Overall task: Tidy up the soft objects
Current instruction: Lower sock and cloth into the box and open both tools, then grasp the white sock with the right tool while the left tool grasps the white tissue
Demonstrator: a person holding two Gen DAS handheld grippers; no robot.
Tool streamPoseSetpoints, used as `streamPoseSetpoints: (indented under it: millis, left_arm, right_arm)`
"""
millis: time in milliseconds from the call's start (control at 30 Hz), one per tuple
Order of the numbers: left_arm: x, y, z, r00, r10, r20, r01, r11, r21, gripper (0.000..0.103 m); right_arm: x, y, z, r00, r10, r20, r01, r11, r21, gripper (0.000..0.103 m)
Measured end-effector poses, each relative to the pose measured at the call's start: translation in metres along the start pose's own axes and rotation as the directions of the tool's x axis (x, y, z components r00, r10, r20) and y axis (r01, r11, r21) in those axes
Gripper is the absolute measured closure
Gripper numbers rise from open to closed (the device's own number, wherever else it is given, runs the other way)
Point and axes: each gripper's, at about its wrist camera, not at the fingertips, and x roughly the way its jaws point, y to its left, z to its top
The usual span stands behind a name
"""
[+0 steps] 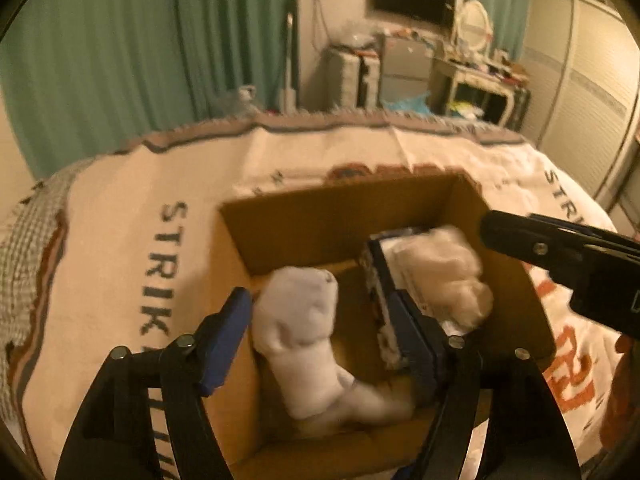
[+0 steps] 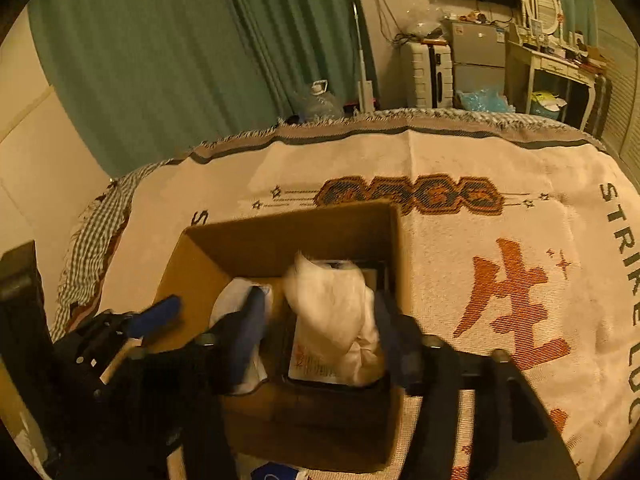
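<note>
An open cardboard box (image 1: 280, 232) (image 2: 256, 240) sits on the bed blanket. A white sock (image 1: 304, 328) lies in its left half, between the wide-open jaws of my left gripper (image 1: 324, 320) without being clamped. A white soft bundle (image 1: 444, 280) (image 2: 340, 312) rests on a dark-edged packet (image 1: 380, 280) in the right half. My right gripper (image 2: 320, 328) is open above that bundle, its fingers either side of it. It shows as a black arm in the left wrist view (image 1: 560, 252). The left gripper's blue finger (image 2: 156, 316) shows in the right wrist view.
The box stands on a cream blanket (image 2: 500, 240) with orange characters and dark lettering. Green curtains (image 2: 180, 48), a suitcase (image 2: 428, 76), a small fridge (image 2: 476, 56) and a dressing table (image 2: 556, 68) stand beyond the bed. A dark object (image 2: 20, 300) is at the left edge.
</note>
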Motion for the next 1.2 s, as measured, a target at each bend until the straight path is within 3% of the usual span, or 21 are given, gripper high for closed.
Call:
streamPoseSetpoints:
  millis: [167,333,367,400,433,533,700,900,1067,1200]
  left_arm:
    - [-0.058,0.003,0.016,0.997,0.022,0.074,-0.022,1.000,-0.002,0.031]
    - [-0.159,0.007,0.035,0.976,0.037,0.214,-0.034,0.999,-0.021,0.030]
    - [-0.179,0.007,0.037,0.970,0.041,0.239,-0.037,0.999,-0.021,0.029]
    - [-0.191,0.007,0.038,0.966,0.044,0.255,-0.040,0.999,-0.022,0.019]
    - [-0.214,0.007,0.037,0.957,0.056,0.285,-0.051,0.998,-0.025,0.011]
    - [-0.261,0.008,0.032,0.935,0.065,0.349,-0.059,0.998,-0.029,0.011]
    - [-0.305,0.008,0.006,0.927,0.083,0.365,-0.077,0.997,-0.031,0.011]
    - [-0.301,0.007,-0.035,0.938,0.111,0.329,-0.106,0.994,-0.031,0.011]
    - [-0.249,0.015,-0.070,0.967,0.143,0.209,-0.125,0.988,-0.094,0.011]
    - [-0.209,0.012,-0.098,0.985,0.113,0.131,-0.098,0.989,-0.114,0.011]
  right_arm:
    - [-0.058,0.002,0.011,0.998,-0.025,0.062,0.025,1.000,0.008,0.029]
    - [-0.149,0.018,0.022,0.987,-0.053,0.155,0.058,0.998,-0.032,0.023]
    - [-0.172,0.023,0.023,0.982,-0.057,0.181,0.066,0.997,-0.041,0.022]
    - [-0.195,0.027,0.022,0.976,-0.065,0.209,0.077,0.996,-0.051,0.021]
    - [-0.210,0.030,0.021,0.972,-0.069,0.224,0.083,0.995,-0.057,0.017]
    - [-0.260,0.041,0.015,0.963,-0.073,0.258,0.097,0.992,-0.078,0.010]
    - [-0.310,0.052,-0.011,0.958,-0.102,0.267,0.136,0.984,-0.113,0.008]
    - [-0.309,0.051,-0.059,0.971,-0.093,0.220,0.123,0.984,-0.128,0.007]
    - [-0.256,0.042,-0.104,0.985,-0.127,0.117,0.143,0.979,-0.146,0.007]
    - [-0.196,0.031,-0.142,0.992,-0.126,0.019,0.127,0.975,-0.181,0.007]
